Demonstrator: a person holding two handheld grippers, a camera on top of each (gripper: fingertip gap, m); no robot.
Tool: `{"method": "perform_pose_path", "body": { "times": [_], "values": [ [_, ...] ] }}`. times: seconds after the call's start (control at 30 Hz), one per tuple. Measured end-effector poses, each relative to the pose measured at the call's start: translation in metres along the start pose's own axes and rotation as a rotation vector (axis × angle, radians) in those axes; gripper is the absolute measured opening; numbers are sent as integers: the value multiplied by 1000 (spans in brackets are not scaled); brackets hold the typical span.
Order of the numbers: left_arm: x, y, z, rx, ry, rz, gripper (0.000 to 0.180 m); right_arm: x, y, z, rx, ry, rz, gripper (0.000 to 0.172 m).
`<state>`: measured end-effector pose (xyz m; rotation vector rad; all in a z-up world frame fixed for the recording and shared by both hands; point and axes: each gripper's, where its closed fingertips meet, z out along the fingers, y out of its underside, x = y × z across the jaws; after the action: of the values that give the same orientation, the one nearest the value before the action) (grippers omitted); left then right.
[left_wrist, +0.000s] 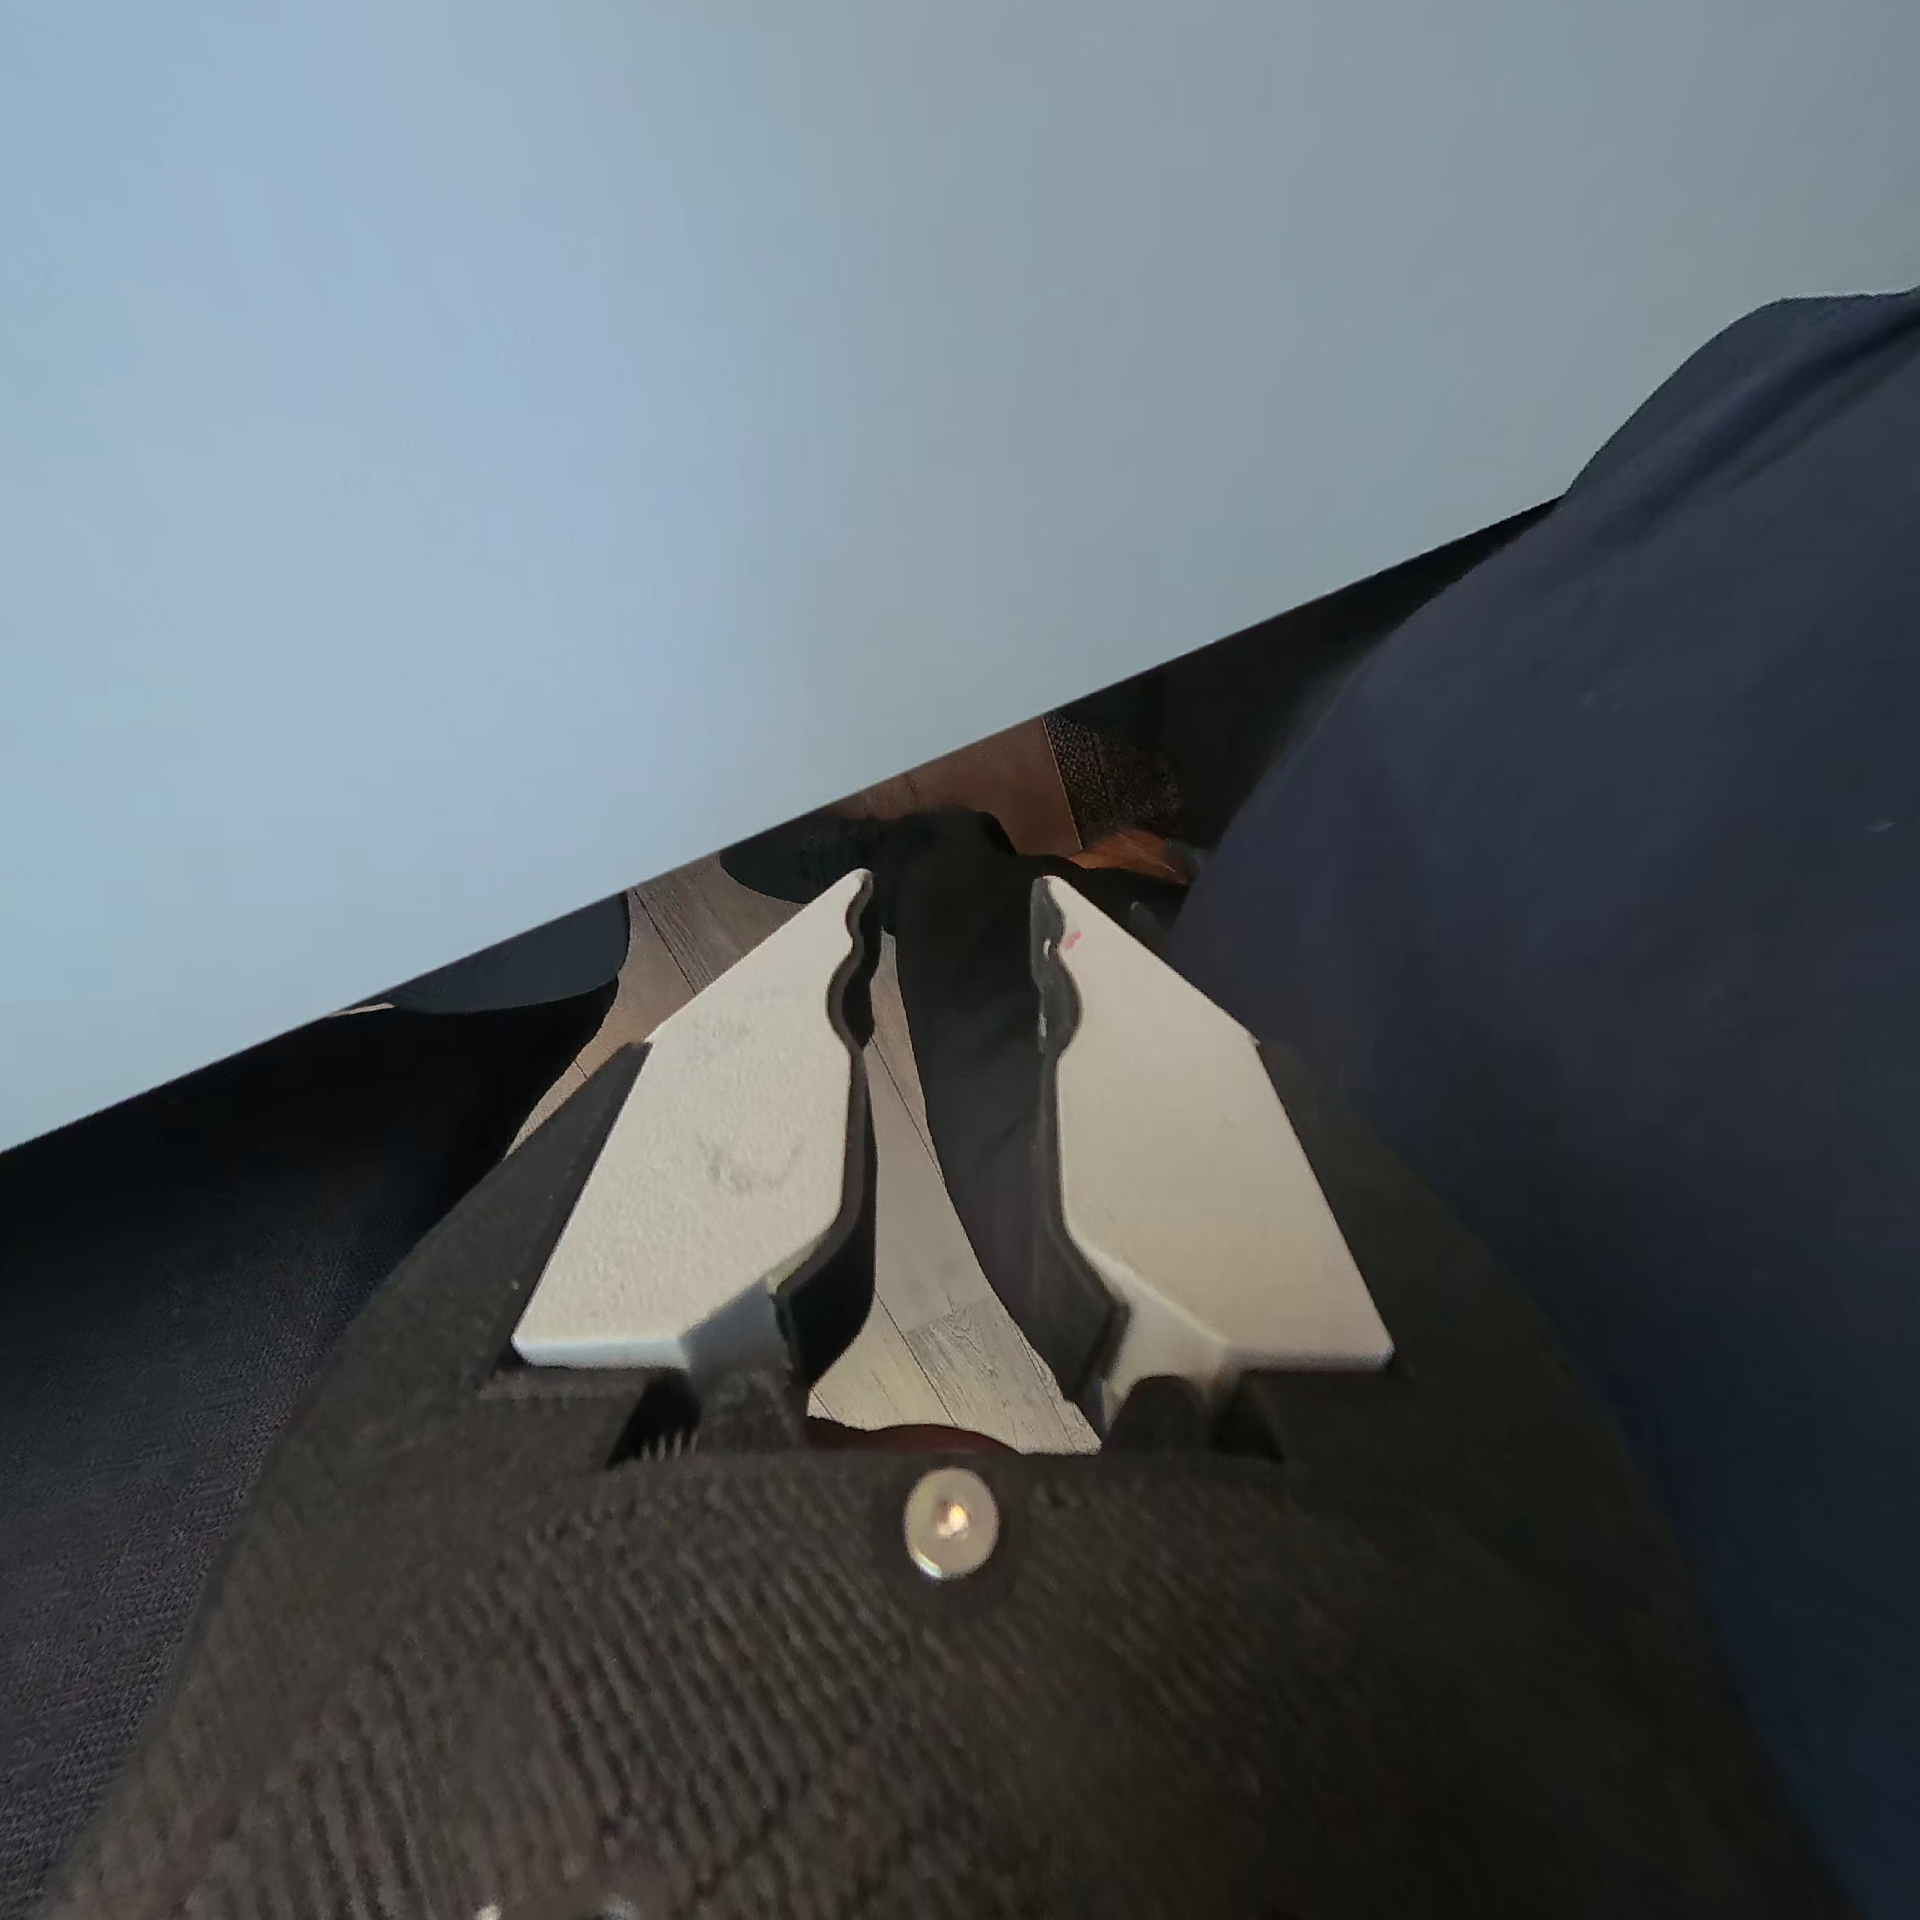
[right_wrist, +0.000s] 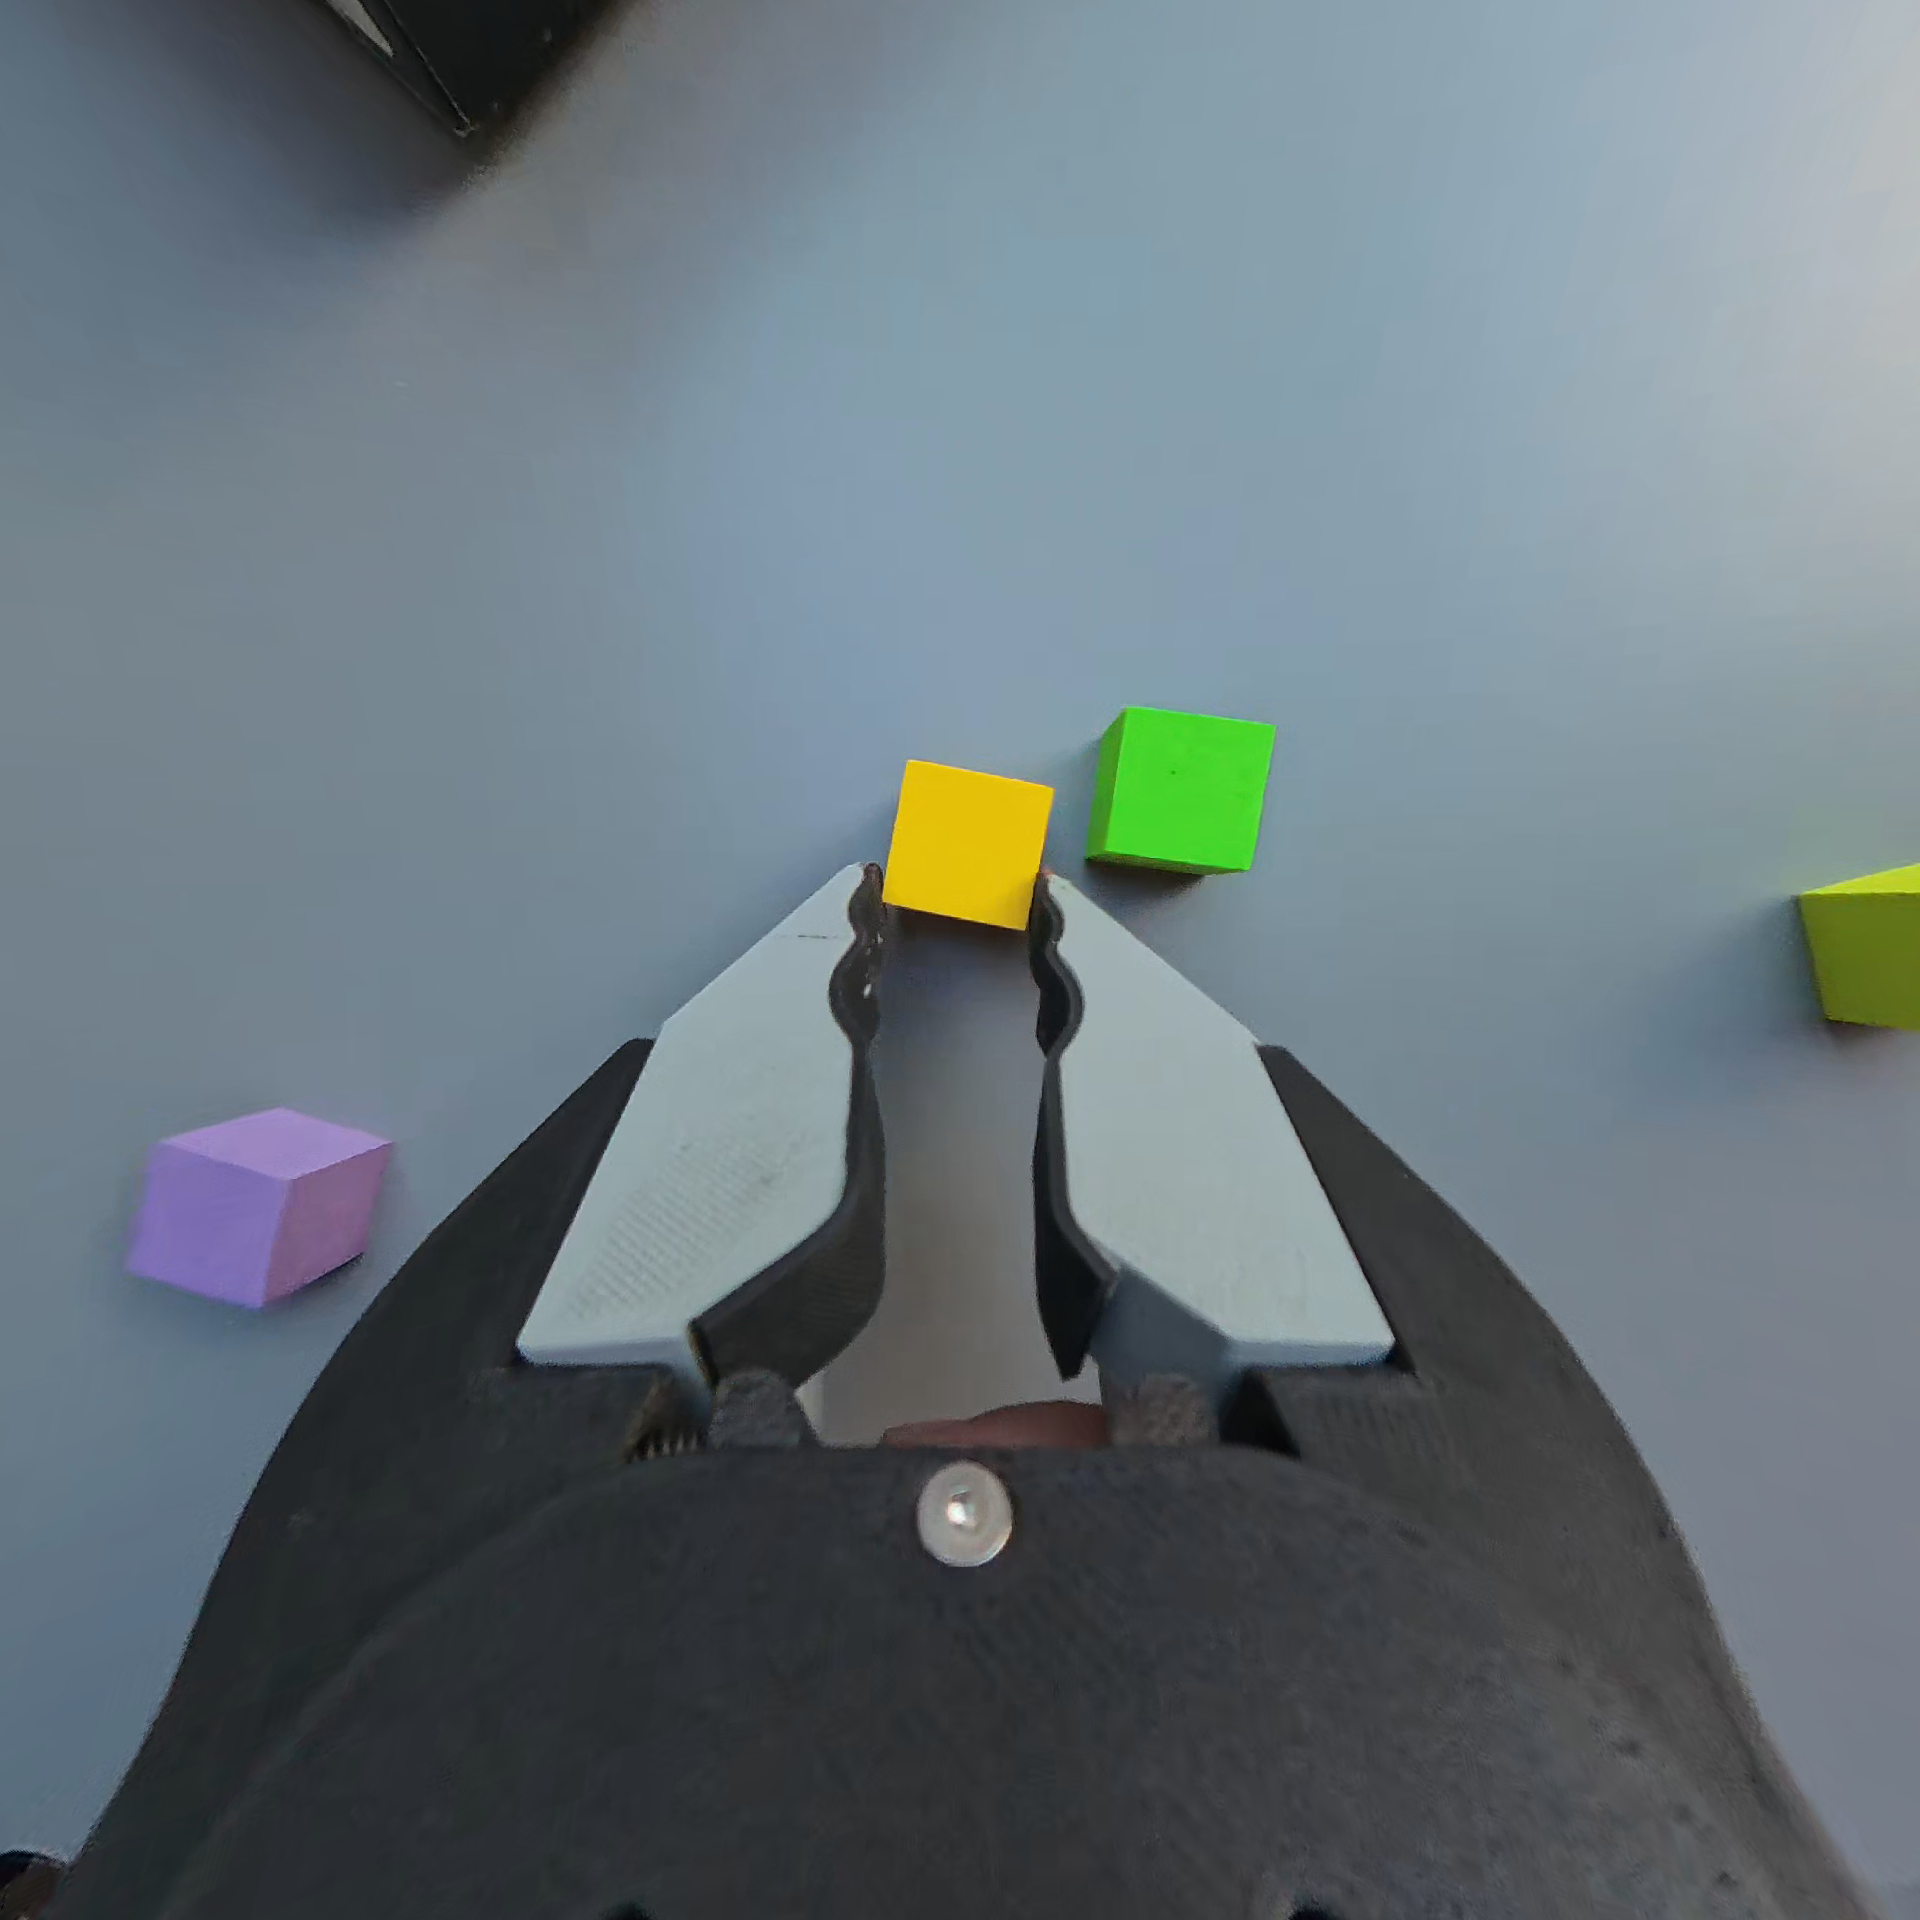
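In the right wrist view, my right gripper has its two fingertips closed on the near sides of a yellow cube, and both pads touch it. The cube is at the blue-grey table top. A bright green cube stands just right of it, apart from it. In the left wrist view, my left gripper is open with nothing between its pads. It points past the table edge towards the wood-look floor.
A purple cube lies at the left and a lime-yellow block at the right edge. A black object sits at the far top left. A person's dark navy clothing fills the right of the left wrist view. Left tips to right tips: about 35 centimetres.
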<state>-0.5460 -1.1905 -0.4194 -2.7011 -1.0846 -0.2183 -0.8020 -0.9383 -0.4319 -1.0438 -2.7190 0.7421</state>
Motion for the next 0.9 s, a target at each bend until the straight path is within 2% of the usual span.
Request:
{"method": "perform_pose_path", "body": {
  "times": [0.17,0.4,0.53,0.67,0.9],
  "values": [
    [0,1,2,17,14,0,27,-35,3,-30,69,-63,56,25],
    [-2,-14,5,56,26,93,26,-120,21,-78,104,-117,45,25],
    [-6,-27,5,75,36,139,25,-137,36,-71,50,-74,48,25],
    [-6,-34,8,78,50,173,26,-135,51,-53,-15,-32,55,26],
    [-4,-36,12,74,65,197,26,-137,47,-45,-6,-17,68,26]
  ]
}}
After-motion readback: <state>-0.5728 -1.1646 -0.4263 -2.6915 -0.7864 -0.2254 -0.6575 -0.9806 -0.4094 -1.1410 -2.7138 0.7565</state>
